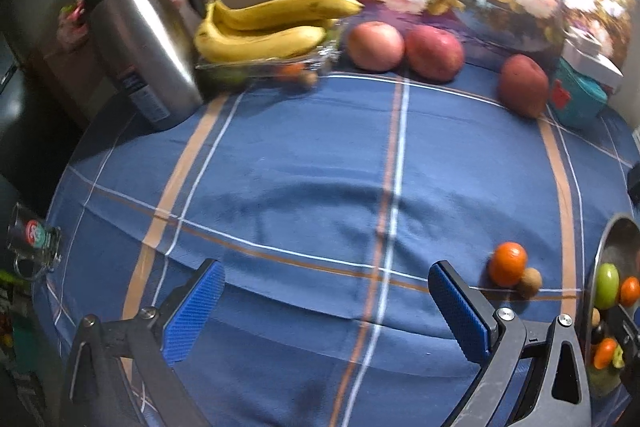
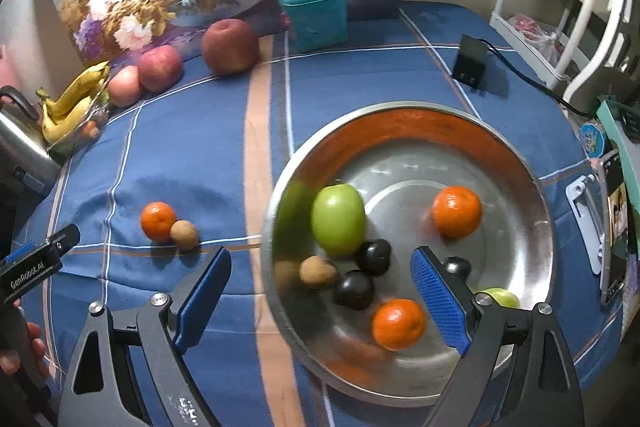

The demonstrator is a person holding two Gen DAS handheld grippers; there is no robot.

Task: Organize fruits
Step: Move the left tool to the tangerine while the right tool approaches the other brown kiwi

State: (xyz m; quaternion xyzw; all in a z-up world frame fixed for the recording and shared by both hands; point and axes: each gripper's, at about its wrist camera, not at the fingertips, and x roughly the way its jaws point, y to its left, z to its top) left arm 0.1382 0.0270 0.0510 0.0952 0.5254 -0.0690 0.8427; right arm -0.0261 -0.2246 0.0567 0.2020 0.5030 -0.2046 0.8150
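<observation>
Right wrist view: the right gripper [image 2: 320, 291] hangs wide open and empty over the near rim of the steel bowl [image 2: 520, 163], which gathers the small fruit: a green apple [image 2: 338, 219], mandarins, dark plums and a kiwi. Left of it on the blue cloth, a loose mandarin [image 2: 158, 221] touches a small brown fruit [image 2: 184, 235], probably a kiwi. The left gripper [image 1: 326, 311], also open and empty, faces far across the table, where the bananas [image 1: 260, 27] lie with their long axis left to right, tips pointing right.

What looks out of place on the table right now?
A tangerine and a small brown fruit, touching, sit loose on the blue cloth, left of the metal bowl holding the other small fruit.
</observation>
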